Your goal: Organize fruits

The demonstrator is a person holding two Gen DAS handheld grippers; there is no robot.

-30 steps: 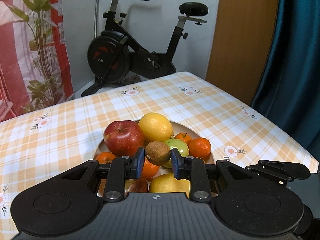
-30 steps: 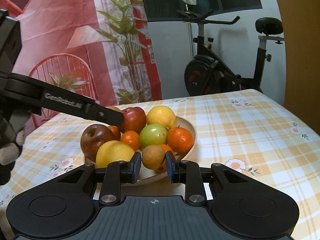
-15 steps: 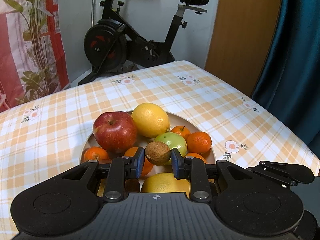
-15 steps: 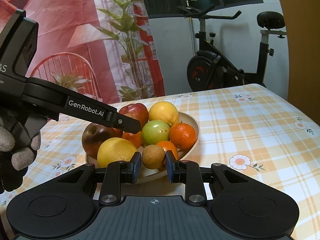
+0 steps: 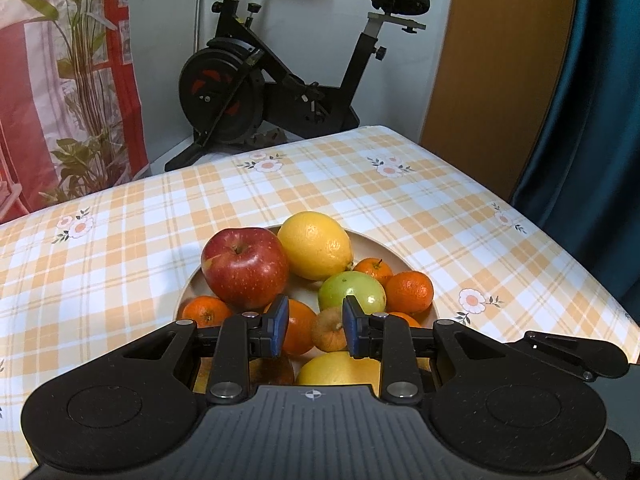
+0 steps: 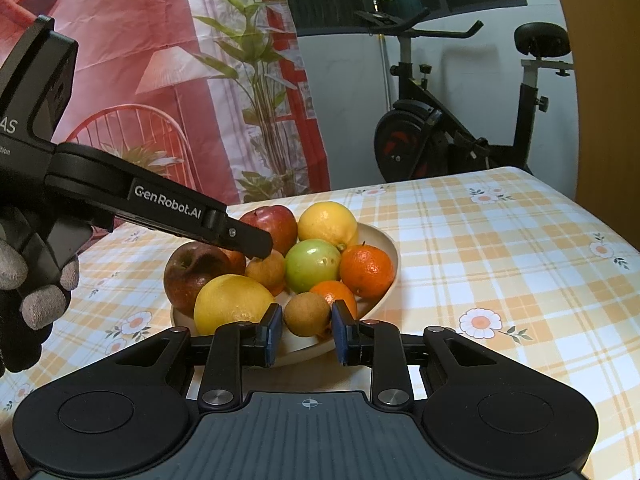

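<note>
A beige bowl (image 5: pixel 384 246) (image 6: pixel 386 242) on the checked table holds a red apple (image 5: pixel 245 267), lemons, a green apple (image 5: pixel 352 290), several tangerines and a darker apple (image 6: pixel 192 270). My left gripper (image 5: pixel 316 325) is open just above the bowl; a small brown fruit (image 5: pixel 329 329) (image 6: pixel 267 270) lies loose on the pile between its blue pads, touching neither. My right gripper (image 6: pixel 306 330) sits at the bowl's near rim, its pads slightly apart around a second small brown fruit (image 6: pixel 307 314); whether they still press on it is unclear.
The checked tablecloth (image 5: pixel 400 200) stretches beyond the bowl and to the right, with its edge on the right. An exercise bike (image 5: pixel 280 80) stands behind the table. The left gripper's arm (image 6: pixel 160 204) and gloved hand cross the right wrist view over the bowl.
My left gripper has opened and let its brown fruit drop onto the pile in the bowl. My right gripper's pads have spread a little around its fruit.
</note>
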